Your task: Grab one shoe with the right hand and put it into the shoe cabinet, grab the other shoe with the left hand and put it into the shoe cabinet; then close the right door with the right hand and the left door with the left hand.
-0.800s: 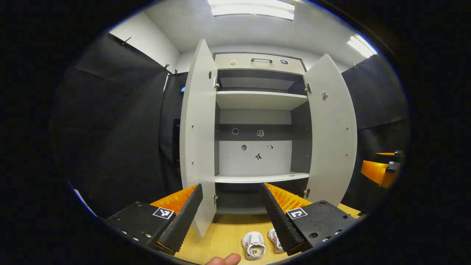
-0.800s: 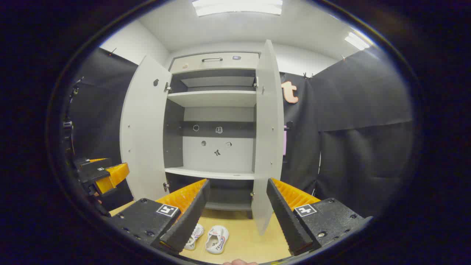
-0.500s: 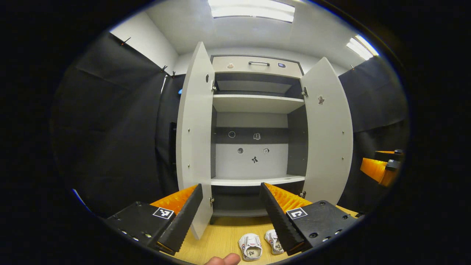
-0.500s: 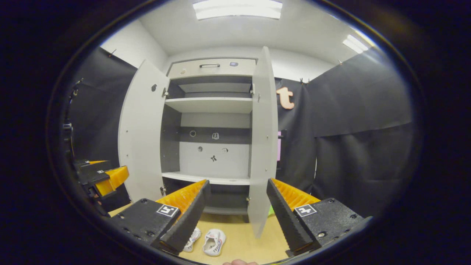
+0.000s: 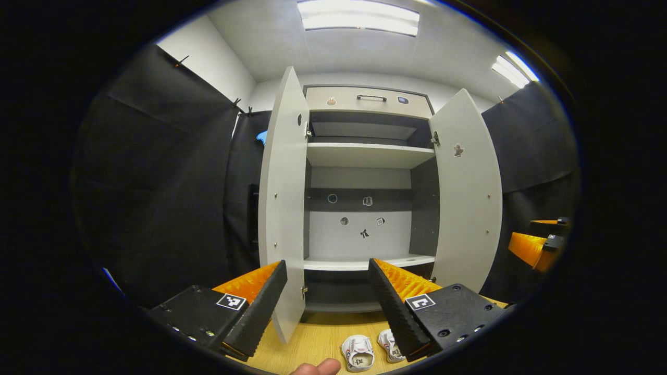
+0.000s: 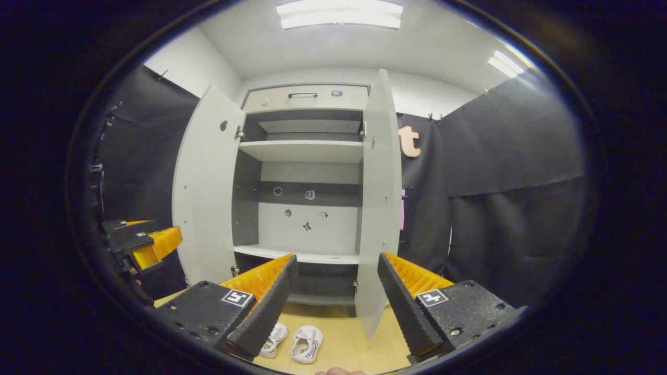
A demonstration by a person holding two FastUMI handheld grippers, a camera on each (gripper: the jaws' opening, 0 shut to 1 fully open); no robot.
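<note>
Both tools hang in the air in front of the shoe cabinet (image 5: pixel 365 156), and both are spread wide with nothing between their fingers. In the left gripper view, the left tool (image 5: pixel 327 307) frames the open cabinet, its left door (image 5: pixel 284 208) swung out edge-on and its right door (image 5: pixel 466 198) swung wide. Compared with a moment ago, the cabinet sits a touch lower in this view and the shelf edge drops closer to the fingertips, so the camera has tipped up slightly. The two white shoes (image 5: pixel 372 351) lie side by side on the wooden floor (image 5: pixel 312 341) just in front of the cabinet, one shoe partly hidden behind the tool's right finger. A fingertip (image 5: pixel 318 368) peeks in at the bottom edge. The right tool (image 5: pixel 536 245) shows at the far right edge, well apart from the shoes.

In the right gripper view, the right tool (image 6: pixel 336 307) is likewise spread. The pair of shoes (image 6: pixel 294 344) rests on the floor (image 6: pixel 344 344) below it, toes toward the cabinet (image 6: pixel 305 151), untouched. The view has shifted a little since half a second ago, the cabinet sliding slightly right and down. The left tool (image 6: pixel 148 245) sits at the left edge.
</note>
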